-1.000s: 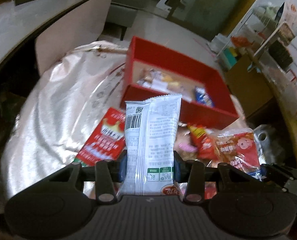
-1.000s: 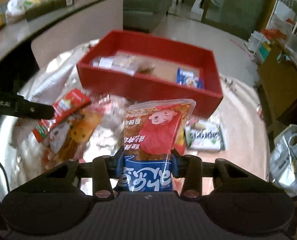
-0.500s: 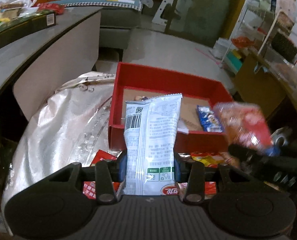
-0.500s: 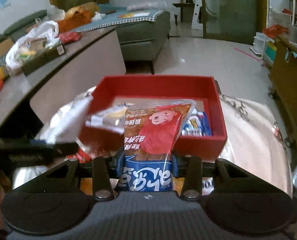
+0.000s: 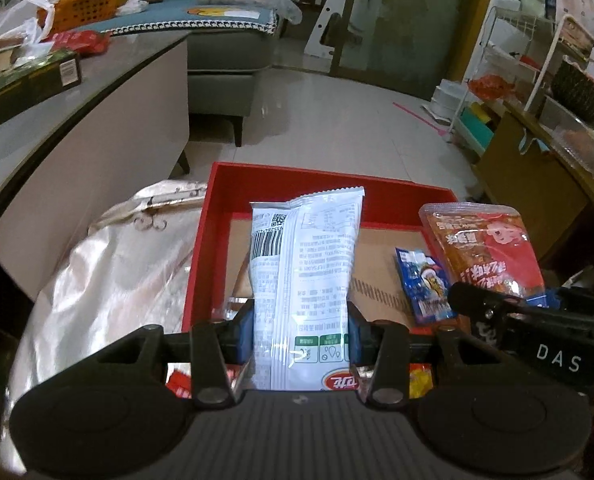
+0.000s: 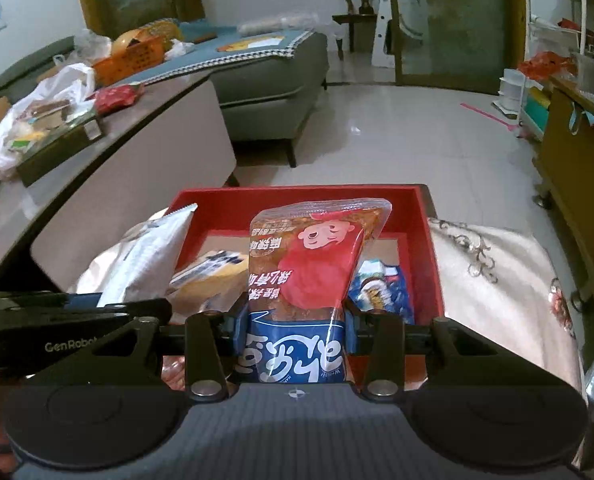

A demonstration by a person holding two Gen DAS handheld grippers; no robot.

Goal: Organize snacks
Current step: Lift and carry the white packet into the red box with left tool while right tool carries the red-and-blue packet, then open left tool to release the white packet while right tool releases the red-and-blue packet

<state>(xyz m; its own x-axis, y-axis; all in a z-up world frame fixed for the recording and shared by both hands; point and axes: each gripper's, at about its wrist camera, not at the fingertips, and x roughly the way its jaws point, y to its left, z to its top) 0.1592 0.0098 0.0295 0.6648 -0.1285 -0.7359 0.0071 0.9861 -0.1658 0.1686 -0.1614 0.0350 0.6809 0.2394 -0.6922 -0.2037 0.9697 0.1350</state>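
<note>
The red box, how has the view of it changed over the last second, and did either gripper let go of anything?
Both grippers moved from over the loose snacks toward the red box, which now sits straight ahead and closer. Nothing was released: the left gripper stays clamped on the white packet, the right gripper on the red pouch. The blue packet in the box stayed put.

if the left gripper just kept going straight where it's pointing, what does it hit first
Most likely the red box: the left gripper, shut on the white snack packet, points down into the box's open cardboard floor. Depth is hard to judge, so the near wall may come first.
</note>
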